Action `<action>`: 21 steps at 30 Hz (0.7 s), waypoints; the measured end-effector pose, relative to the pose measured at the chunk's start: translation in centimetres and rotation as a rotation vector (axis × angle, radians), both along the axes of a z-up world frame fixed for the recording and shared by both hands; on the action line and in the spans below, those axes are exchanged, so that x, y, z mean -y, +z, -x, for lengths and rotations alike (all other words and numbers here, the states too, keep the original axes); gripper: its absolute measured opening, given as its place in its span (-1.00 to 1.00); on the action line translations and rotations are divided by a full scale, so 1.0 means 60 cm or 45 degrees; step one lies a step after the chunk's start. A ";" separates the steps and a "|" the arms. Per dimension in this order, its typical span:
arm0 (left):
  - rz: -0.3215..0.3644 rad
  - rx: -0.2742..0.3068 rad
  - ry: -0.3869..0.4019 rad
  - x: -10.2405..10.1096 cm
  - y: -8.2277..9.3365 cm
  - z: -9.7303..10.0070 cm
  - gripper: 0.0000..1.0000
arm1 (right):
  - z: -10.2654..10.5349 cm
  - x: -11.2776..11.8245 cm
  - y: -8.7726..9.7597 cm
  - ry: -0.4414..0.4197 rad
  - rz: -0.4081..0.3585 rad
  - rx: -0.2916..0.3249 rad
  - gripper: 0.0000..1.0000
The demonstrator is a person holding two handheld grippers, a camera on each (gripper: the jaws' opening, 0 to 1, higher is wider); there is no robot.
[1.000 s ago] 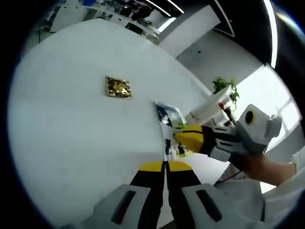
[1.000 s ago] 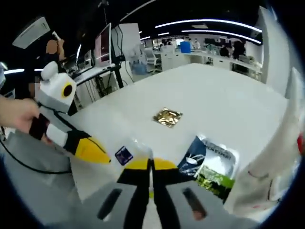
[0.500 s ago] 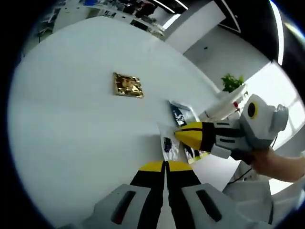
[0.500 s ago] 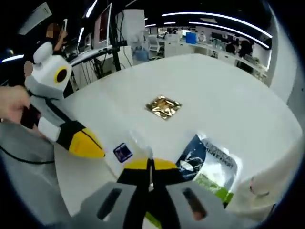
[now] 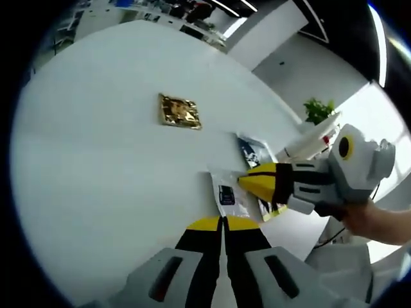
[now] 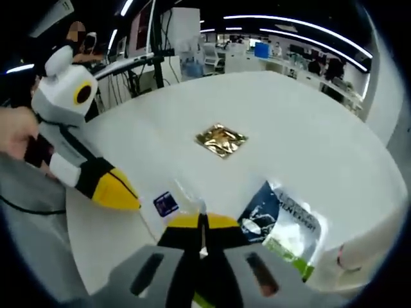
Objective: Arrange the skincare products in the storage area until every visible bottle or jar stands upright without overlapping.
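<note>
In the left gripper view, my left gripper point(image 5: 223, 222) sits at bottom centre, jaws pressed together on nothing. My right gripper point(image 5: 257, 181) enters from the right, its yellow tips over one clear sachet point(image 5: 226, 194). One gold foil sachet point(image 5: 179, 111) lies on the white table point(image 5: 90, 160), upper centre.

In the right gripper view, my right gripper point(image 6: 201, 222) pinches the clear sachet's point(image 6: 172, 201) edge; one printed pouch point(image 6: 282, 228) lies at lower right, the gold foil sachet point(image 6: 221, 140) centre, my left gripper point(image 6: 119, 192) at left.
</note>
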State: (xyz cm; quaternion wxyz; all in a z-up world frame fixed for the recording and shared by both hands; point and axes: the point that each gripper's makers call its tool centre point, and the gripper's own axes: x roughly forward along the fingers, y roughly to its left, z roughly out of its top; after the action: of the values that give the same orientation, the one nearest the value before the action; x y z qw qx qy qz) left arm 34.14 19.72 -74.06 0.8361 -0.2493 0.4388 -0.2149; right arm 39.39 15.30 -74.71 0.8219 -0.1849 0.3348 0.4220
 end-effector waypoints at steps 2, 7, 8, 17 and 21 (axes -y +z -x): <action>-0.005 -0.004 0.000 0.000 -0.002 0.000 -1.00 | 0.000 0.000 -0.002 0.011 0.013 0.003 -0.97; -0.011 -0.009 -0.005 -0.001 -0.006 0.002 -1.00 | 0.000 -0.001 -0.005 0.020 0.015 -0.001 -0.97; -0.008 -0.006 -0.003 -0.001 -0.006 0.002 -1.00 | 0.000 -0.001 -0.005 0.025 0.019 0.000 -0.97; -0.040 0.096 -0.063 -0.003 0.003 0.001 -1.00 | 0.000 -0.002 -0.006 0.047 0.022 0.019 -0.98; -0.143 0.144 -0.133 -0.015 0.002 0.008 -1.00 | 0.000 -0.003 -0.006 0.060 0.036 0.031 -0.98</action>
State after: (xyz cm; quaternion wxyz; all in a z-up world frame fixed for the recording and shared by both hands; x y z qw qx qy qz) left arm 33.65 20.60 -73.94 0.8599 -0.1663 0.4148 -0.2467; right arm 39.39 15.49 -75.07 0.8130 -0.2095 0.3264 0.4342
